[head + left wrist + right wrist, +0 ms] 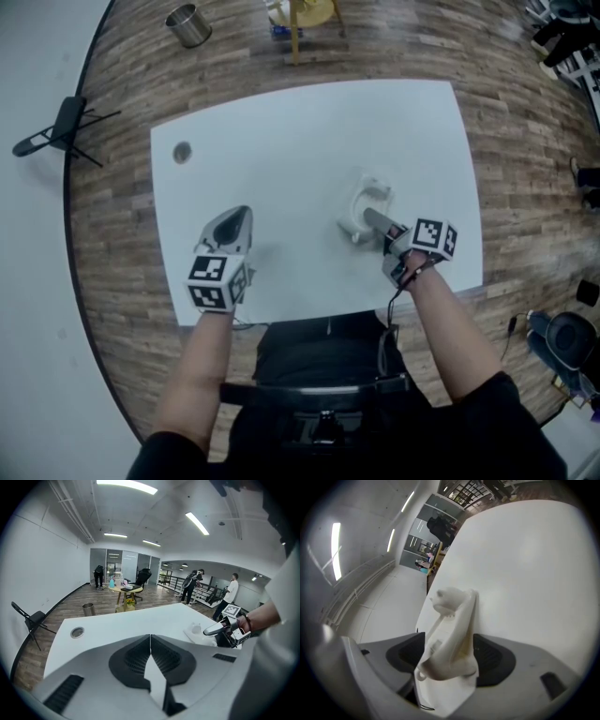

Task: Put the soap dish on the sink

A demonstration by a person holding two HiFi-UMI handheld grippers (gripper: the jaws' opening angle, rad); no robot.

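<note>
One soap dish, right tongs astride — left tongs closed.

Open office with white table, wood floor, strip lights.

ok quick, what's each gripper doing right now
Left gripper: closed, empty.
Right gripper: open, white plastic piece between its jaws, not clamped.

table: white | soap dish: white | floor: brown wood-grain | bin: silver
</note>
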